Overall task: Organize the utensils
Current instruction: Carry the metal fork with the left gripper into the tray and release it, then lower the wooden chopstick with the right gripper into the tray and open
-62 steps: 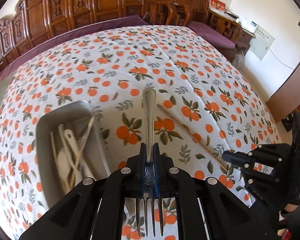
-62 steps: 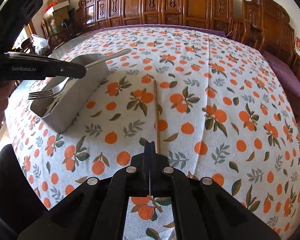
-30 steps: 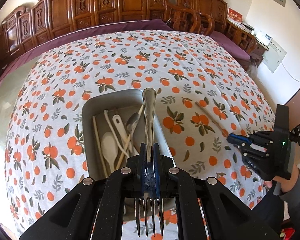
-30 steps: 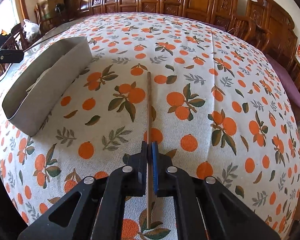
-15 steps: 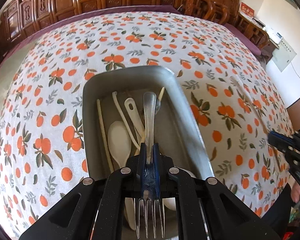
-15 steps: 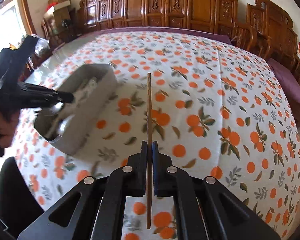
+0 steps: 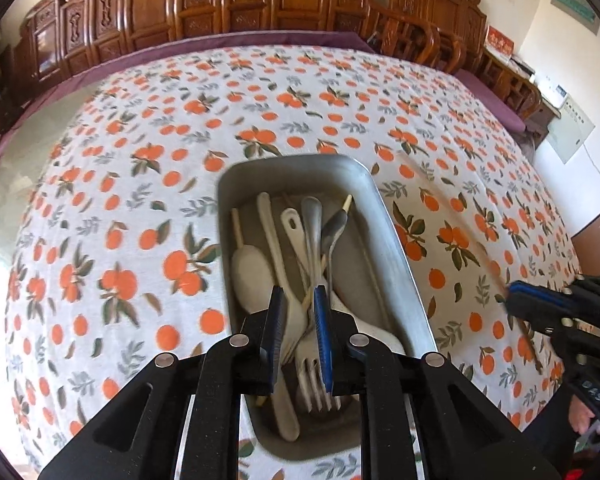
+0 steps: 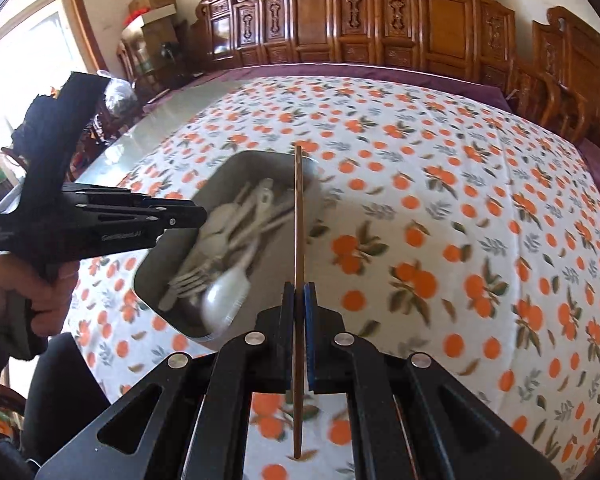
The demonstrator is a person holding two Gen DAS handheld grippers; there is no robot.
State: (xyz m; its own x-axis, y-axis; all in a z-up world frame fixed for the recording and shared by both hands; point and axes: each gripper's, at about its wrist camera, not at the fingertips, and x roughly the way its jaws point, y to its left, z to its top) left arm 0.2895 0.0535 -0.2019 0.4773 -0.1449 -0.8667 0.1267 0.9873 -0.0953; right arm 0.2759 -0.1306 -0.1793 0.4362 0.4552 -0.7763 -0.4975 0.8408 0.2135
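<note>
Steel fork (image 7: pixel 314 364) lies in the grey tray (image 7: pixel 396 252); left gripper (image 7: pixel 299 312) jaws just parted, right gripper (image 8: pixel 299 300) jaws pinching a brown chopstick (image 8: pixel 298 216).

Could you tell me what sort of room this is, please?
Probably a home dining room: a big table under an orange-print tablecloth, carved wooden chairs around it, and a metal tray of cutlery.

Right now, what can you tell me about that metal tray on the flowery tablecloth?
The metal tray is a dull grey, rectangular pan with rounded corners and sloping walls. It sits flat on the orange-patterned tablecloth. Inside lie pale spoons, a steel fork, a dark metal spoon and wooden chopsticks, heaped loosely lengthwise. The left gripper hangs above its near end, its jaws just opened, off the fork.
</note>
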